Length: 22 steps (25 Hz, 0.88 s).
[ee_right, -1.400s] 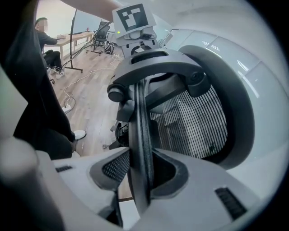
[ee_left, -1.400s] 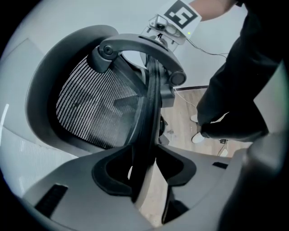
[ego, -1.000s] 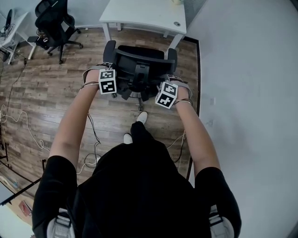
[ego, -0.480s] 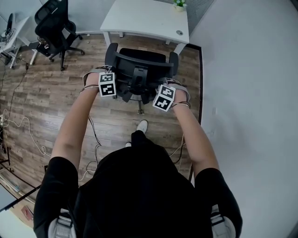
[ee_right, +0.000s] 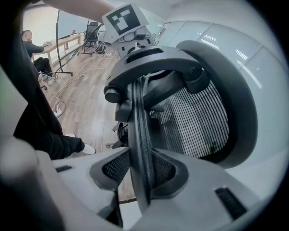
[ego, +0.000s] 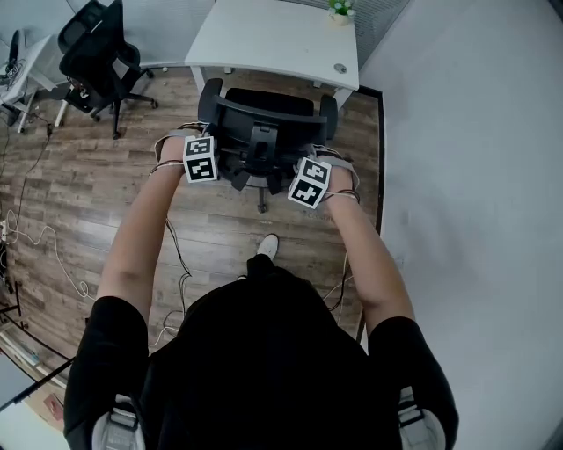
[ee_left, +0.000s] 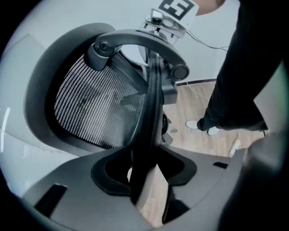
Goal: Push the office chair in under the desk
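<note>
Arms in short black sleeves reach forward in the head view. The left gripper (ego: 208, 149) is at one side of the black office chair (ego: 264, 132) and the right gripper (ego: 313, 174) is at the other side. Each one is on a side edge of the chair's back. The chair faces the white desk (ego: 273, 39), and its front is right up at the desk's near edge. I cannot tell how much of the seat is under it. A small green plant (ego: 339, 8) stands at the far side of the desk. A second black chair (ego: 92, 53) stands well apart on the left. Thin cables (ego: 40, 233) lie on the wooden floor (ego: 106, 185), and a plain white wall (ego: 466, 176) runs along the right. One white shoe (ego: 267, 247) pokes out in front of the person.

In the left gripper view, the two jaws of the left gripper (ee_left: 145, 168) are closed round the thin black edge of the chair's back and hold it. The striped net of the back spreads out on the left. Black trouser legs (ee_left: 239, 81) and white shoes stand on the right.

In the right gripper view, the right gripper (ee_right: 141, 170) has its jaws closed on the other edge of the back, and the edge is pressed between them. The net of the back is on the right here. Far off on the left, someone (ee_right: 34, 49) sits at a long table.
</note>
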Each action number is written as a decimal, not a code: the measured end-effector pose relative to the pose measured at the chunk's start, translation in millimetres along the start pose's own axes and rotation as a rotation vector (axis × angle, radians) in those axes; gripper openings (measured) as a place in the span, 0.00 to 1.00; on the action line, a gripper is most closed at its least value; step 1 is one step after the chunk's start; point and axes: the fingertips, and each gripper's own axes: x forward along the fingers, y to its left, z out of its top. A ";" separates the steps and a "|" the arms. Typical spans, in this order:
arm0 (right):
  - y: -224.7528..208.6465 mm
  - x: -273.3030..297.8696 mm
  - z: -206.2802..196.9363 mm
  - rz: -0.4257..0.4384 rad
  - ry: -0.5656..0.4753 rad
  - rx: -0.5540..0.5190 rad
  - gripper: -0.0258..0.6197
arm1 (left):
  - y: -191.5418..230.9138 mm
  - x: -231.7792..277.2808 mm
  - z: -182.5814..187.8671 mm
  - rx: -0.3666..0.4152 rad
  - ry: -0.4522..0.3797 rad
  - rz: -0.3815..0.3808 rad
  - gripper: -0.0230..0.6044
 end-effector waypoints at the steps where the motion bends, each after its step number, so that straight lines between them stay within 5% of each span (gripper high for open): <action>1: -2.6 1.6 -0.6 0.002 0.001 0.001 0.25 | 2.4 1.6 0.4 0.000 -0.001 0.001 0.31; 22: -71.6 35.3 -8.3 -0.005 -0.015 -0.027 0.25 | 68.5 35.7 2.3 -0.020 0.020 -0.008 0.31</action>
